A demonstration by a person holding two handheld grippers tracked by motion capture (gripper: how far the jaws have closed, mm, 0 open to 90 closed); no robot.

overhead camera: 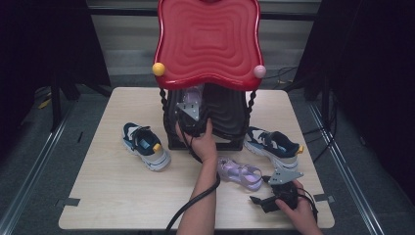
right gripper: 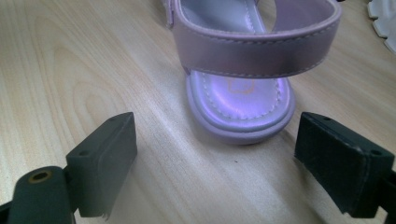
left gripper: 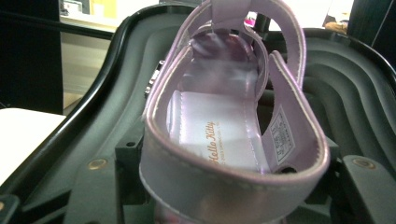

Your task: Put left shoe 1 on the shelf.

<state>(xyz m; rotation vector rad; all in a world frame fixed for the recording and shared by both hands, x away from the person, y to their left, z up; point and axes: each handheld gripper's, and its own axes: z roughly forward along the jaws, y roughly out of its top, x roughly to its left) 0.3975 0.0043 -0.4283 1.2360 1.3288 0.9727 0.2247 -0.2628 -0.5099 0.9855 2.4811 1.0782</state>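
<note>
**Lilac sandals: one at the rack, one waiting on the table**

Seemingly light and pliable, the lilac plastic child's sandal (overhead camera: 192,96) sits under your left gripper (overhead camera: 192,113) on the black ribbed lower shelf (overhead camera: 226,115) of the red-topped shoe rack (overhead camera: 208,39) in the high view; its twin, the second lilac sandal (overhead camera: 241,173), lies on the pale wooden table (overhead camera: 112,196) just ahead of your right gripper (overhead camera: 262,200), between the two navy-and-white trainers (overhead camera: 146,145).

From the left gripper view, the sandal (left gripper: 229,126) stands heel-first between the jaws, toe pointing into the shelf (left gripper: 355,102); the heel strap looks soft and glossy, likely slippery, so grip the firmer sole edge or heel rim, not the strap alone; the jaws stand partly apart on either side of the heel, yet whether the pads press on it, you cannot tell.

From the right gripper view, the jaws stand wide apart and empty; the second sandal (right gripper: 243,93) rests flat on the table (right gripper: 70,60), heel toward you, apart from both pads (right gripper: 107,158); take it across the heel of the sole.
</note>
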